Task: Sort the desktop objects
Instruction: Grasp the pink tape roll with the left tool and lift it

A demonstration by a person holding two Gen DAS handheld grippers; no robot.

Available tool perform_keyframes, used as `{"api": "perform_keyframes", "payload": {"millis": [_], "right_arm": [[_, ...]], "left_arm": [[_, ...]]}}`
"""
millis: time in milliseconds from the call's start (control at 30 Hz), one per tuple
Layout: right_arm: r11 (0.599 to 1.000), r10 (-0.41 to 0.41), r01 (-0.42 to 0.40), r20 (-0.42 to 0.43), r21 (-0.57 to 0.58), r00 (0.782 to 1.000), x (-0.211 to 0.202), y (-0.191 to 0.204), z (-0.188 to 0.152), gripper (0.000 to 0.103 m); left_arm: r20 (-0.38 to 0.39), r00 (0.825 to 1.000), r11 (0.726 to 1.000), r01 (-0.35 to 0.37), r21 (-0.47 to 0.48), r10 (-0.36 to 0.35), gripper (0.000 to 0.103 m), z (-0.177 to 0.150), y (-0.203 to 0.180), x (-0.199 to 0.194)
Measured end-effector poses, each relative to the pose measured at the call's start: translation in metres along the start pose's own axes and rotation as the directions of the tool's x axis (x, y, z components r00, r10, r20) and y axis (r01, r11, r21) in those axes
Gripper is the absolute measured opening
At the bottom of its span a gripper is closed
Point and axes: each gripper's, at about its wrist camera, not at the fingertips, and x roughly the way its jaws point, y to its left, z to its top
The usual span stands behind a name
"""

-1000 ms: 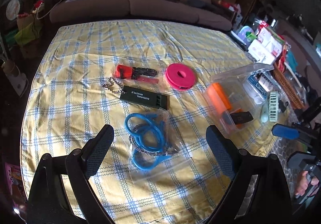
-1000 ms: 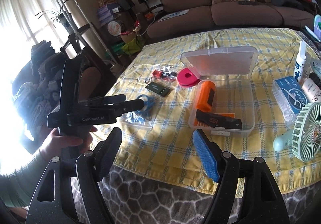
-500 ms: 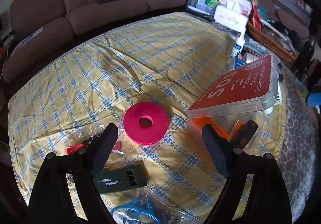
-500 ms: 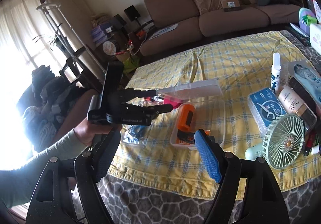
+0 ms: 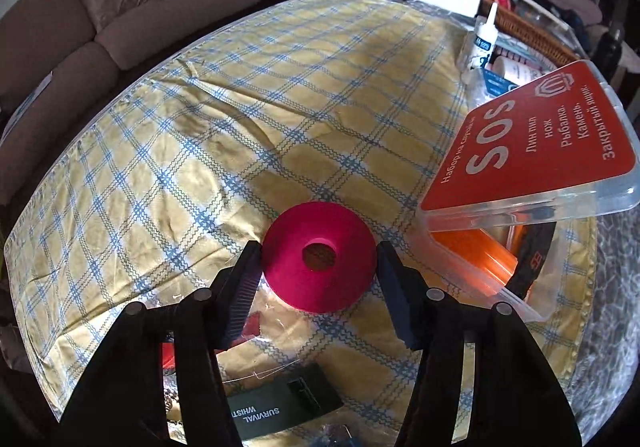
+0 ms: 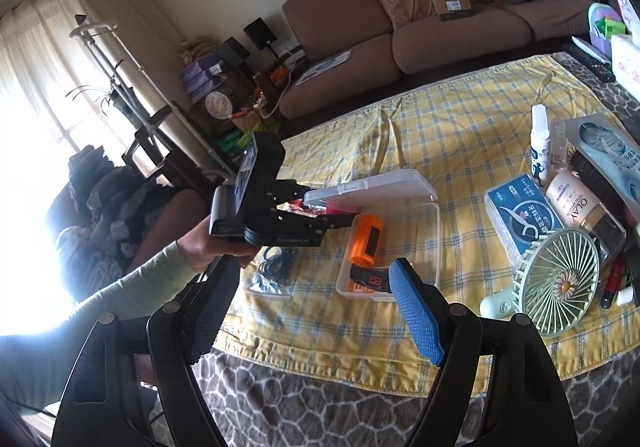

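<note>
Pink spool (image 5: 320, 259), judged light, rigid and smooth-rimmed, is straddled at 9 and 3 o'clock by closing left gripper (image 5: 318, 267) fingers (image 5: 244, 283); contact cannot be told. Right gripper (image 6: 316, 311) is held apart, empty.

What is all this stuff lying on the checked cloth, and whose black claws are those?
Pink flat plastic spool: one, pink, on the cloth between the left fingers.
Clear plastic box with red SOS lid: one, lid up, right of the spool; an orange cylinder and a black tool inside.
Green survival whistle: one, dark green, bagged, near edge.
Blue-handled wire saw in a bag: one, beside the box.
Mint handheld fan: one, right side.
White spray bottle: one, standing, right.
Blue floss box: one, by the fan.
Yellow checked tablecloth: one.
Brown sofa: one, behind.
Left gripper: fingers closing around the spool.
Right gripper: open, empty.
</note>
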Motion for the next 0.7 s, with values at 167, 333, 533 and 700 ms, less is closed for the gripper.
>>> {"api": "perform_keyframes", "payload": {"millis": [167, 333, 533, 700], "right_arm": [[0.999, 0.011, -0.011, 0.017, 0.040, 1.000, -0.005, -0.007, 0.001, 0.079], [0.999, 0.020, -0.021, 0.011, 0.041, 1.000, -0.003, -0.003, 0.001, 0.079], [1.000, 0.031, -0.031, -0.041, -0.001, 0.999, 0.013, 0.012, -0.008, 0.080], [0.999, 0.008, -0.011, -0.079, -0.040, 0.997, 0.027, 0.022, -0.018, 0.080]], "left_arm": [[0.063, 0.998, 0.997, 0.035, -0.071, -0.030, 0.054, -0.007, 0.005, -0.020], [0.099, 0.995, 0.988, 0.041, -0.152, -0.026, 0.054, -0.036, 0.003, -0.070], [0.103, 0.995, 0.942, 0.036, -0.334, -0.001, 0.054, -0.104, -0.005, -0.130], [0.144, 0.989, 0.918, 0.030, -0.395, 0.029, 0.054, -0.140, -0.034, -0.156]]}}
